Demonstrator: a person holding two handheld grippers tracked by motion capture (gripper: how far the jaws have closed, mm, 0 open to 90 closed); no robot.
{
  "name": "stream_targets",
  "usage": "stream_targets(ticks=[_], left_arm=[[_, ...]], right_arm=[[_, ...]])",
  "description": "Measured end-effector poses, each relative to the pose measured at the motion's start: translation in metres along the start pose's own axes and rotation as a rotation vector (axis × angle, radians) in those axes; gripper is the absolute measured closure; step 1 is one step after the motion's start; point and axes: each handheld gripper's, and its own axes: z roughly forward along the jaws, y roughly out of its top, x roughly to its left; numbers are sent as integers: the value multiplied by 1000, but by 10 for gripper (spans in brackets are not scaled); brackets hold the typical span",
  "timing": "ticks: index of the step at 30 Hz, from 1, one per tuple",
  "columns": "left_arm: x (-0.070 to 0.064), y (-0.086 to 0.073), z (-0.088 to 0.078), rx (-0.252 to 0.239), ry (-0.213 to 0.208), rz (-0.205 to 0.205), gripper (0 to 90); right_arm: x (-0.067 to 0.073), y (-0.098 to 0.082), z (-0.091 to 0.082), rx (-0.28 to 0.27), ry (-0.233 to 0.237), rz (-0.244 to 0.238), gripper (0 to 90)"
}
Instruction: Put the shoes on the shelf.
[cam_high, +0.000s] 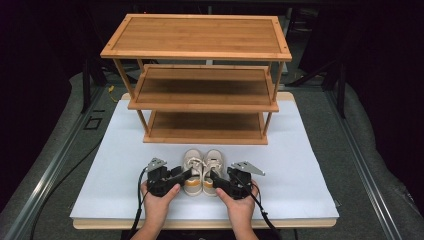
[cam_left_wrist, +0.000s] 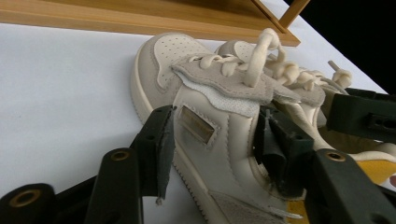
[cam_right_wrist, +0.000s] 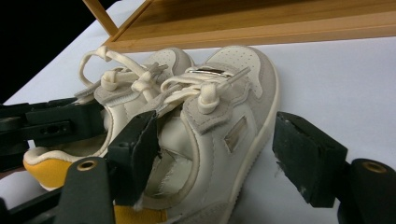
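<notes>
Two small cream shoes stand side by side on the white counter (cam_high: 125, 165), just in front of the bottom board of a wooden shelf (cam_high: 200, 55) with three boards. Their toes point at the shelf and their heels point at the person. The left shoe (cam_high: 193, 170) and the right shoe (cam_high: 213, 170) touch each other, and both have yellow inside the heel. The left tool (cam_high: 186, 173) sits at the heel end of the left shoe. Seen from the left tool's own camera, one black jaw is beside the outer side of this shoe and the other is down in the shoe's opening, and the jaws are let go, not squeezing. The right tool (cam_high: 216, 176) sits at the heel end of the right shoe. In its own camera, one jaw is in the shoe's opening and the other stands clear of the outer side with white counter showing between, so it is let go too. Each tool is held in a hand near the front edge of the counter.
</notes>
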Motion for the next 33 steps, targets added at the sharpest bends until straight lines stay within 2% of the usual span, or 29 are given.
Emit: stream_targets(ticks=[3, 9, 11, 13, 14, 17, 21, 22, 25, 29, 33], left_arm=[[0, 0, 0, -2, -3, -10, 455], [0, -1, 0, -12, 0, -4, 421], [-1, -2, 0, -16, 15, -3, 437], [-2, -3, 0, -25, 18, 2, 470], [-4, -4, 0, -38, 20, 9, 486], [-6, -5, 1, -49, 29, 10, 524], [-7, -6, 2, -62, 42, 21, 531], [-7, -6, 2, -62, 42, 21, 532], [-8, -7, 2, -71, 50, 29, 532], [-9, -8, 3, -86, 54, 26, 531], [-9, -9, 4, -101, 54, 19, 530]], right_arm=[[1, 0, 1, 0, 14, 12, 289], [1, 0, 2, -7, 22, -6, 286], [0, 0, 2, -2, 22, -14, 365], [0, 0, 2, 1, 15, -16, 389], [-1, -1, 2, 1, 10, -12, 444], [-3, -3, 2, 4, 9, -5, 488], [-2, -4, 1, -13, -11, -10, 511], [-2, -4, 1, -26, -2, -15, 520], [-1, -4, 1, -45, -16, -38, 533], [1, -8, 6, -55, -25, -64, 544], [1, -9, 6, -67, -26, -67, 546]])
